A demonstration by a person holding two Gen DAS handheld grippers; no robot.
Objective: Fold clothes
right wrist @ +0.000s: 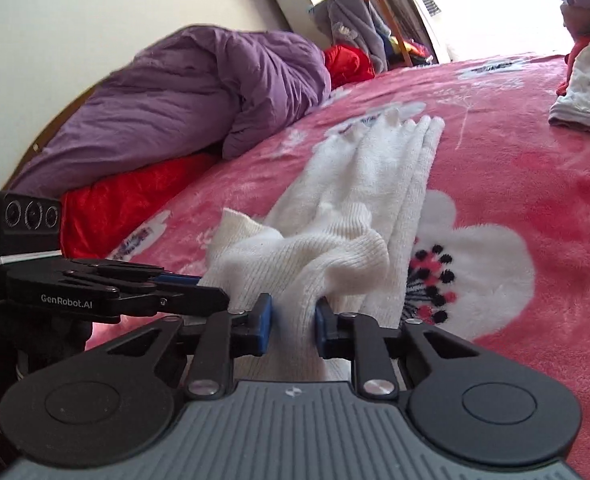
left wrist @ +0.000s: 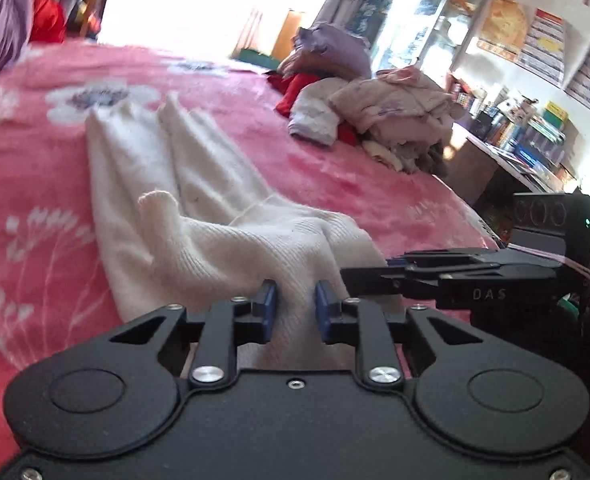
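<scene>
Left gripper (left wrist: 295, 308) and right gripper (right wrist: 293, 314) each pinch the near edge of the white knit garment (left wrist: 199, 216). It lies lengthwise on the pink blanket (left wrist: 35, 168), bunched, fold unfinished. Beyond, 1 clothes pile (left wrist: 383, 120) remains.

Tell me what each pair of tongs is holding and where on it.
Both grip the white knit garment at its near end: the left tongs and the right tongs each pinch a bunched fold of that edge.
</scene>
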